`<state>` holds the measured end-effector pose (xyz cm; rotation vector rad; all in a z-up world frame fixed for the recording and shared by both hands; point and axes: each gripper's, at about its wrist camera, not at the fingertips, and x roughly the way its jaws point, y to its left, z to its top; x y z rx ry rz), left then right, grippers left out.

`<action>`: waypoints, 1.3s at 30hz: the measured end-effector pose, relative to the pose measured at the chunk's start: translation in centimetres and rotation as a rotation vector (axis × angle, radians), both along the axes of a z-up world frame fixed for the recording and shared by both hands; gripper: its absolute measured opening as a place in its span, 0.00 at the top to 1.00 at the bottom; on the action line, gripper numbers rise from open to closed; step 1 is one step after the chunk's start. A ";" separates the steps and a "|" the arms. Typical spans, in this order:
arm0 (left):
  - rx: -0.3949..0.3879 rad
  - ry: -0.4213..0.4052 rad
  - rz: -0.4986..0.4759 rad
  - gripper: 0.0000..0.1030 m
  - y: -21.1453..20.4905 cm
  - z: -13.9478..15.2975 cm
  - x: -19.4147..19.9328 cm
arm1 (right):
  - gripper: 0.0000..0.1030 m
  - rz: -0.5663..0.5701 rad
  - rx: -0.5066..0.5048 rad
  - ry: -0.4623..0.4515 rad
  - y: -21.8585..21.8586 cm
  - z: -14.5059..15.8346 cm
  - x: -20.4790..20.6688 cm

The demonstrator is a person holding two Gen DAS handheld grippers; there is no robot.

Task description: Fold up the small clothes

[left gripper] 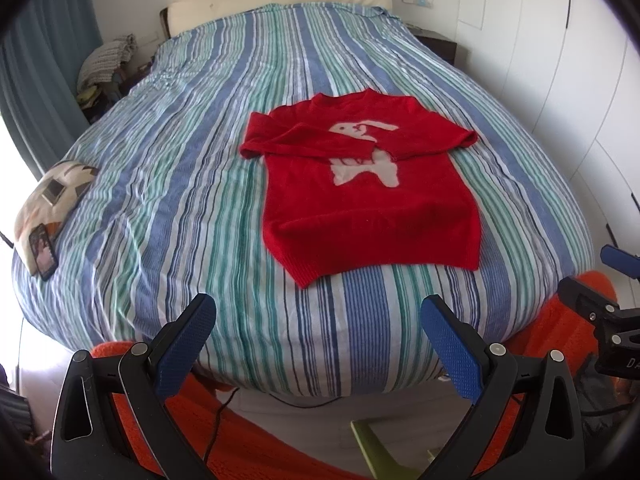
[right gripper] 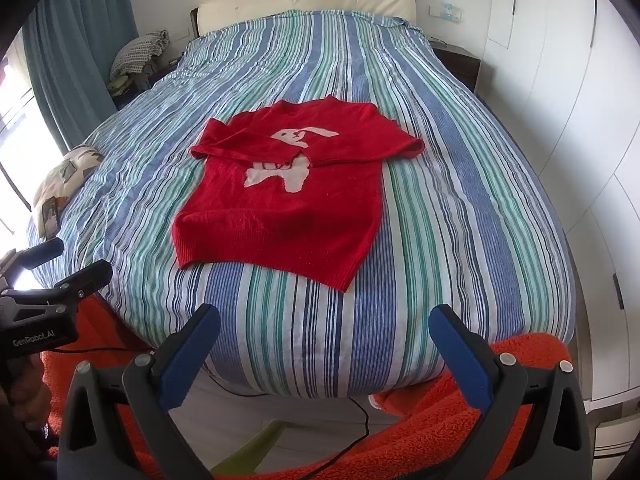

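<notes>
A small red sweater (left gripper: 372, 204) with a white rabbit on its chest lies flat on the striped bed cover (left gripper: 180, 200), its hem toward me. Both sleeves are folded across the chest. It also shows in the right wrist view (right gripper: 280, 208). My left gripper (left gripper: 318, 320) is open and empty, held off the foot of the bed, short of the hem. My right gripper (right gripper: 324, 330) is open and empty too, also short of the bed's near edge. The right gripper shows at the right edge of the left wrist view (left gripper: 592, 276); the left gripper shows at the left edge of the right wrist view (right gripper: 60, 264).
A patterned pillow (left gripper: 48, 200) with a phone (left gripper: 42, 256) on it lies at the bed's left edge. White wardrobe doors (right gripper: 580, 120) run along the right. A cream headboard (left gripper: 280, 0) stands at the back. Orange fluffy fabric (right gripper: 460, 420) and a cable (right gripper: 360, 420) lie below the bed's foot.
</notes>
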<state>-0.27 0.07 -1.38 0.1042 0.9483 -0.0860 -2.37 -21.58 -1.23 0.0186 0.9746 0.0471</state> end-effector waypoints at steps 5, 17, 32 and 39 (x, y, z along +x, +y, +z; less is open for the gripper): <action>-0.002 0.001 -0.004 0.01 -0.2 0.0 0.0 | 0.00 -0.012 0.004 -0.003 0.0 0.1 0.0; 0.008 0.019 -0.005 0.01 -0.3 -0.5 -0.1 | 0.00 0.005 0.007 0.007 0.4 -0.1 -0.2; 0.004 0.016 -0.021 0.01 -0.7 -0.3 -0.7 | 0.00 0.023 0.007 -0.001 1.2 0.3 -0.9; 0.005 0.016 -0.020 0.01 -0.8 -0.2 -0.7 | 0.00 0.030 0.007 -0.001 1.6 0.3 -1.1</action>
